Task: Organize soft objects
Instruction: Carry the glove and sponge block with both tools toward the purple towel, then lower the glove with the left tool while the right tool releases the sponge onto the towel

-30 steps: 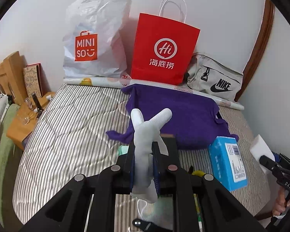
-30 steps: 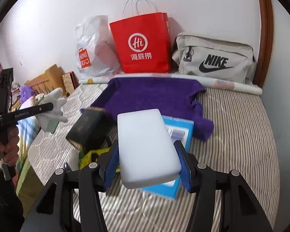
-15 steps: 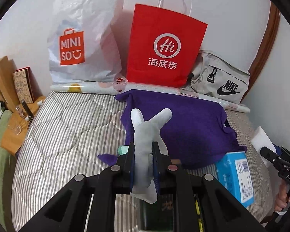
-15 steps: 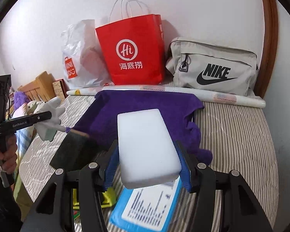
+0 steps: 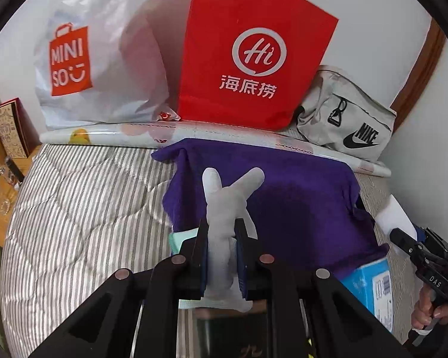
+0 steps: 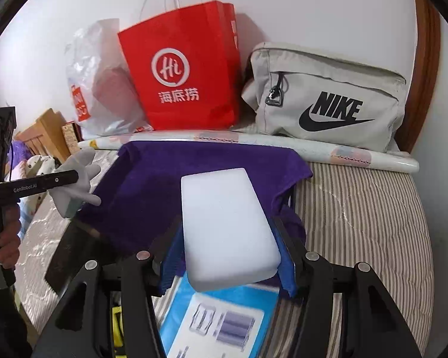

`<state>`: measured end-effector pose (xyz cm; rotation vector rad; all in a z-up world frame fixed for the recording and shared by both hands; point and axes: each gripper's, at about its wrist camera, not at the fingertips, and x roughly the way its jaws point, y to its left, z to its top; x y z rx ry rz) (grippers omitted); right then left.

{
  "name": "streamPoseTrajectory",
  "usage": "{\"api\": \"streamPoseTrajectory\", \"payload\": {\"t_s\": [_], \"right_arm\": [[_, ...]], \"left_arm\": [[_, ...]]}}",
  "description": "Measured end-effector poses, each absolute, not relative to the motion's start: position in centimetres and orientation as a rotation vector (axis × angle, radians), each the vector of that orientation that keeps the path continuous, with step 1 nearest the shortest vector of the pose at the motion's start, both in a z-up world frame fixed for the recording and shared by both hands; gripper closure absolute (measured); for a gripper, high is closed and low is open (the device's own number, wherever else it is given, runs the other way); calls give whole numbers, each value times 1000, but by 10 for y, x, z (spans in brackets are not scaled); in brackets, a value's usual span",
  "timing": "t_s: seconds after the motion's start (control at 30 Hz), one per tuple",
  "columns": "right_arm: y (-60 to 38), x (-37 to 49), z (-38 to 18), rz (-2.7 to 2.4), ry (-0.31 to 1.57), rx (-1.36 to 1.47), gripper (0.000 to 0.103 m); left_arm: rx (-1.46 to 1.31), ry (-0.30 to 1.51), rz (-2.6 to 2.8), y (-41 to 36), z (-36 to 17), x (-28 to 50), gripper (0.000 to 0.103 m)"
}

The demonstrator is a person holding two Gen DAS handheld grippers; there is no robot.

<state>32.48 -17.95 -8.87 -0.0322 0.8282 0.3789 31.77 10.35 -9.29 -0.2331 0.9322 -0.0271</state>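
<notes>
Two black hand-held claws with blue pads

The left claw and right claw have black angular arms, round silver screws and blue finger pads; white lettering marks their black handles.

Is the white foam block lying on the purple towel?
No, the white foam block is clamped in the right tongs, held above the purple towel.

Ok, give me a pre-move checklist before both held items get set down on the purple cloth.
1. Left hand-held gripper clamped on grey plush toy: ok.
2. Right hand-held gripper clamped on white foam block: ok.
3. Purple cloth spread flat on striped mattress: ok.
4. Bare cloth ahead of both items: ok.
5. Blue box clear of the drop spot: cannot tell.
</notes>
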Motion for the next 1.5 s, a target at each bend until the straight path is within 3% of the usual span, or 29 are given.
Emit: {"api": "streamPoseTrajectory", "payload": {"t_s": [0.63, 1.17, 1.37, 1.43, 1.5], "right_arm": [[-170, 388, -117, 374, 892, -56, 47], [-163, 412, -140, 387, 978, -36, 46], [-162, 416, -144, 380, 1000, -44, 46], [-162, 416, -144, 383, 1004, -36, 43], [-163, 416, -144, 387, 1002, -27, 31]], "left_arm": [[-273, 991, -93, 95, -128, 398, 88], [-216, 1047, -49, 100, -149, 406, 83], [-233, 1068, -48, 104, -151, 405, 67], [-246, 1070, -61, 105, -151, 404, 54], [-248, 1065, -66, 105, -150, 401, 47]]}}
